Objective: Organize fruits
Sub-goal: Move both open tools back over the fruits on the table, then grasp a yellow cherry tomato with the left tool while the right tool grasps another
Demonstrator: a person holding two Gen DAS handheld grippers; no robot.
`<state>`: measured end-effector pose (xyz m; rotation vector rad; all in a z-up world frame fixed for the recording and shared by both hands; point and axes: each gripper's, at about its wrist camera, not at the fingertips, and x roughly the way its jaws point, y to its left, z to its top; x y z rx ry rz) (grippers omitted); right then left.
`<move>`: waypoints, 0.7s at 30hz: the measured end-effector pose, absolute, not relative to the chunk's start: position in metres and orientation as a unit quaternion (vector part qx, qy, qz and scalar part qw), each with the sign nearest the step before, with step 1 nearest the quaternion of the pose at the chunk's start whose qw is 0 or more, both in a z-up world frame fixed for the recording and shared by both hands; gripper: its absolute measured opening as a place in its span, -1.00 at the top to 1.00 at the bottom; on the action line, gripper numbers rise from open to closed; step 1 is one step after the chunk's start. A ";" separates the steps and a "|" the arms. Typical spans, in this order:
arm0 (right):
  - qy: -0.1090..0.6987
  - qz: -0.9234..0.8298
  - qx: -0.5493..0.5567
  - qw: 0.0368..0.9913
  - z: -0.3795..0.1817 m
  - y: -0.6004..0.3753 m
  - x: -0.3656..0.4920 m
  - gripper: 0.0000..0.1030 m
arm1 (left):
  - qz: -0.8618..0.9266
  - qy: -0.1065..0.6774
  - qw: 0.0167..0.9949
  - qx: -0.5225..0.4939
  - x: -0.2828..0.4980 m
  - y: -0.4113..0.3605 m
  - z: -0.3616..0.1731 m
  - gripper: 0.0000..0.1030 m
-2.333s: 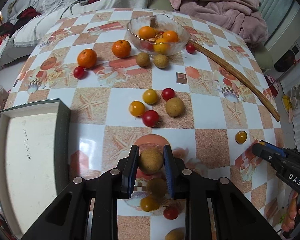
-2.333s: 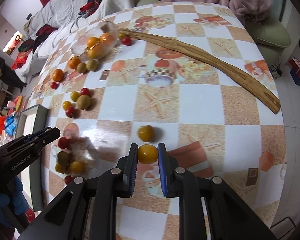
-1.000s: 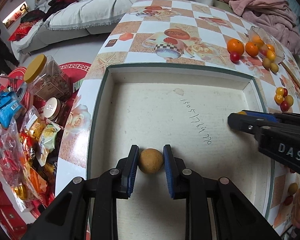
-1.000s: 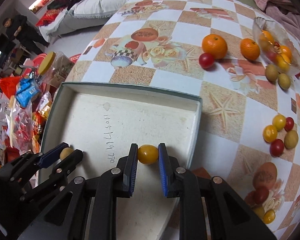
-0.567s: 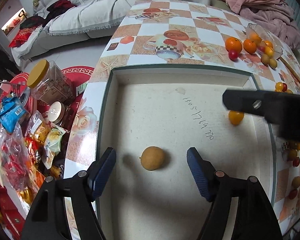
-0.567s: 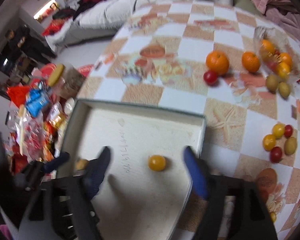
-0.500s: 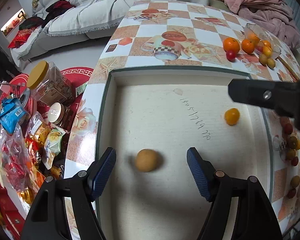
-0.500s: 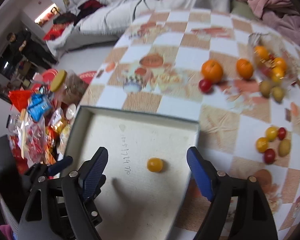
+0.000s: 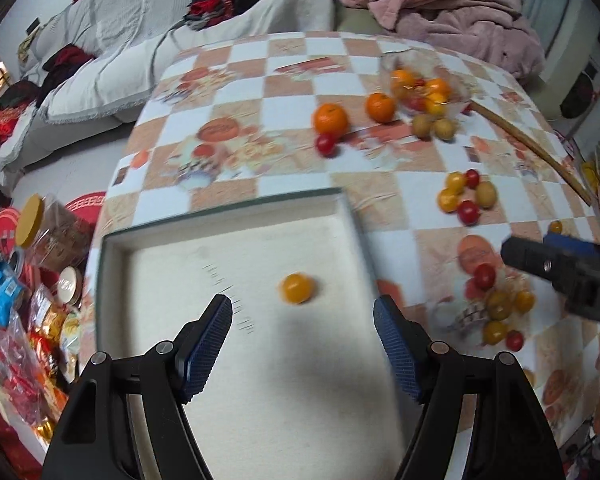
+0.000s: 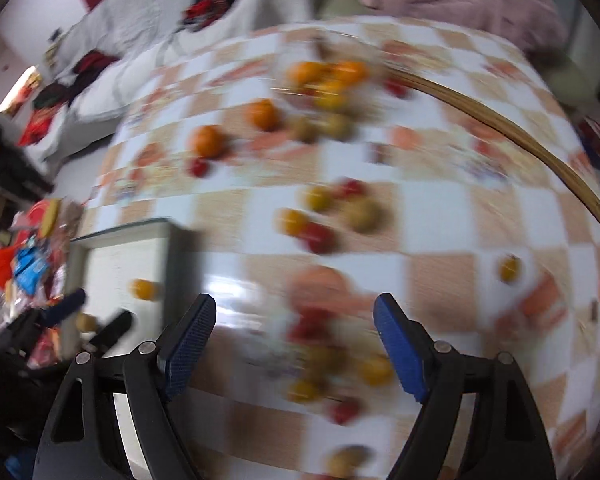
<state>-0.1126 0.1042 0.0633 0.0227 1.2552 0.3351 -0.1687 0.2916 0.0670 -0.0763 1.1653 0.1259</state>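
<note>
My left gripper [image 9: 303, 340] is open and empty above the shallow white box [image 9: 118, 240]. A yellow tomato [image 9: 297, 288] lies in the box just ahead of it. My right gripper [image 10: 294, 338] is open and empty over the table, above a blurred cluster of small red and yellow fruits [image 10: 374, 370]. In the right wrist view the box [image 10: 162, 222] sits at the left with the yellow tomato [image 10: 144, 289] and a brown longan [image 10: 86, 322] in it. The right gripper's arm shows in the left wrist view [image 9: 560, 268].
A glass bowl of fruit [image 9: 420, 84] stands at the back with two oranges [image 9: 331, 119] beside it. Another small fruit group [image 9: 464, 198] lies mid-table. A long wooden stick [image 9: 532, 148] lies at the right. Snack packets and jars [image 9: 28, 240] lie on the floor at the left.
Both grippers opened and left the longan and yellow tomato in the box. Both have since swung right, the right one out over the table; the longan has left the left wrist view.
</note>
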 end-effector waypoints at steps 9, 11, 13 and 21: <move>0.597 0.082 0.027 0.797 0.046 0.012 -0.106 -0.63 | 0.019 0.542 0.840 0.002 -0.113 0.227 0.057 -0.45; 0.595 0.077 0.025 0.799 0.044 0.004 -0.103 -0.63 | 0.020 0.546 0.838 0.010 -0.103 0.220 0.050 -0.45; 0.594 0.074 0.022 0.801 0.041 -0.005 -0.099 -0.63 | 0.021 0.549 0.835 0.019 -0.095 0.214 0.042 -0.45; 0.599 0.071 0.003 0.797 0.021 -0.019 -0.088 -0.61 | 0.021 0.568 0.822 0.031 -0.082 0.204 0.016 -0.45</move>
